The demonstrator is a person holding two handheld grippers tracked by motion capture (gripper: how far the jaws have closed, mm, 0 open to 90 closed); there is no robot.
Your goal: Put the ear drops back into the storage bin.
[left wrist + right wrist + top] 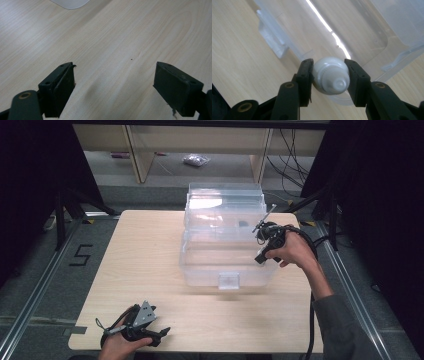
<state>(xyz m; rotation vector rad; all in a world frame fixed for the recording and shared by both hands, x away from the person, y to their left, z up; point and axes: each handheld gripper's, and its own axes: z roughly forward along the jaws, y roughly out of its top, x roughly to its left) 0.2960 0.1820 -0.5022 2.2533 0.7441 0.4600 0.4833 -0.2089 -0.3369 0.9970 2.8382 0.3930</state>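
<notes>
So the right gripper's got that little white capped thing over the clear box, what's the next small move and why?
Probably lower the right gripper and open it: it is shut on the white capped object, over the open clear box, while the left gripper rests open on the table.

A light wood-grain table [150, 270] is seen, set on a grey floor [40, 270]. A clear plastic bin [225, 255], lid open, is placed directly on it, approx. centre-right, towards the far edge.

A lab-like recording bay: a light wooden table [150, 270] boxed in by black curtains [30, 175], metal floor rails [35, 285], a taped "5" floor mark [80, 255], loose cables [292, 155] and bare shelving [140, 150] behind.
</notes>
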